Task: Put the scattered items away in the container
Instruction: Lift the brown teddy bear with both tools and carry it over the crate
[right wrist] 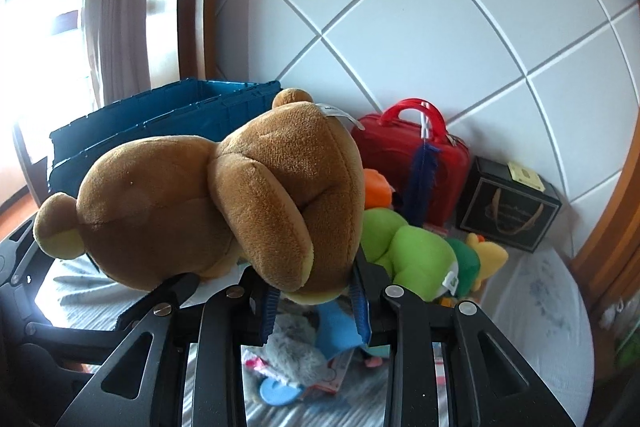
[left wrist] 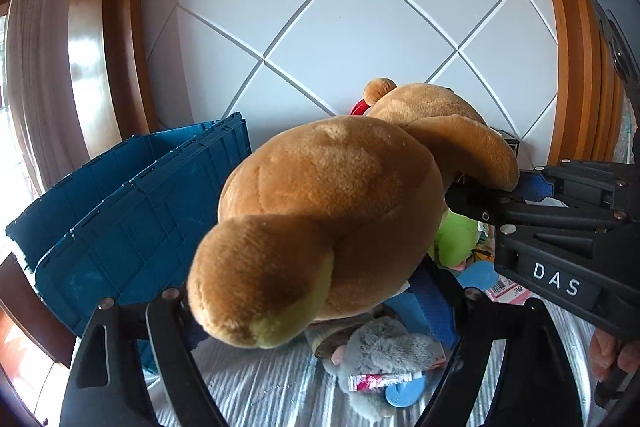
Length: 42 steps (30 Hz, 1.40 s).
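A big brown teddy bear [left wrist: 332,195] hangs in the air between both grippers, above the bed. My left gripper [left wrist: 308,291] is shut wide on its lower body, one finger on each side, and a leg with a yellow sole sticks out toward the camera. My right gripper [right wrist: 314,301] is shut on a limb of the teddy bear [right wrist: 224,203], its blue pads [right wrist: 269,307] pressing both sides. The right gripper [left wrist: 480,195] also shows in the left wrist view, clamped on that limb. The open blue crate [left wrist: 132,195] stands to the left, behind the bear [right wrist: 160,119].
On the striped bed cover [left wrist: 256,387] lie a grey plush [left wrist: 384,351], a green plush [right wrist: 412,251], a red case [right wrist: 412,151] and a black box [right wrist: 508,203]. A white panelled wall [right wrist: 420,27] is behind. A person's hand [left wrist: 612,351] shows at the right edge.
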Tool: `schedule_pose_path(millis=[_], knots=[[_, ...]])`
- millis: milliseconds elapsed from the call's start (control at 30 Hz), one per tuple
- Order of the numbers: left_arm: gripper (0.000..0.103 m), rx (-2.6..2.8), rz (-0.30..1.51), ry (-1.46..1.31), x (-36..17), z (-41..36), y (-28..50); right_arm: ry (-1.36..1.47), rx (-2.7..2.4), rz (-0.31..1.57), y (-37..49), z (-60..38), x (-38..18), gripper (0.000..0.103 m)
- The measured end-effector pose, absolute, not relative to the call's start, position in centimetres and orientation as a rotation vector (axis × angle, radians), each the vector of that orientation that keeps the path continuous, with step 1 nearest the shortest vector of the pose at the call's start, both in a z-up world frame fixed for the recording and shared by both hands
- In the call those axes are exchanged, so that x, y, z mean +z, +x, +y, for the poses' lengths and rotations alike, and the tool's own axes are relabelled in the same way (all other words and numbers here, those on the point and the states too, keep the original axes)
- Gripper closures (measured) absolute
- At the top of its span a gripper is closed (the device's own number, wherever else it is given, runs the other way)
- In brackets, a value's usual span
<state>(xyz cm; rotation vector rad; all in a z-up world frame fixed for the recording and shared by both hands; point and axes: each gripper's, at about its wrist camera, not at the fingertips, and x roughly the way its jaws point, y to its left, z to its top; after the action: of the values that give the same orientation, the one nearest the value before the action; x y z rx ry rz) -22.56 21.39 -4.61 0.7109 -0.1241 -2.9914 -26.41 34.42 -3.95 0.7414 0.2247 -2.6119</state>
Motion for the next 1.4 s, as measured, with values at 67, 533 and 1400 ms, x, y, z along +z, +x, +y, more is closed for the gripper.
schedule_pose_path(millis=[67,533,1400], knots=[[0.019,-3.009,-0.111,0.697,-4.2,19.9,-23.7,0.73,-2.627,0.245,-27.6,33.1,-3.6,0.073],[0.019,-3.1,-0.172,0.681,1.4,0.0,-28.7,0.668,-2.764,0.231,-31.8,15.6,1.6,0.073],[0.019,-2.944,-0.239,1.387,-5.3,-27.3,-50.2,1.293,-2.664,0.138,-52.4,-15.4,-4.5,0.073]])
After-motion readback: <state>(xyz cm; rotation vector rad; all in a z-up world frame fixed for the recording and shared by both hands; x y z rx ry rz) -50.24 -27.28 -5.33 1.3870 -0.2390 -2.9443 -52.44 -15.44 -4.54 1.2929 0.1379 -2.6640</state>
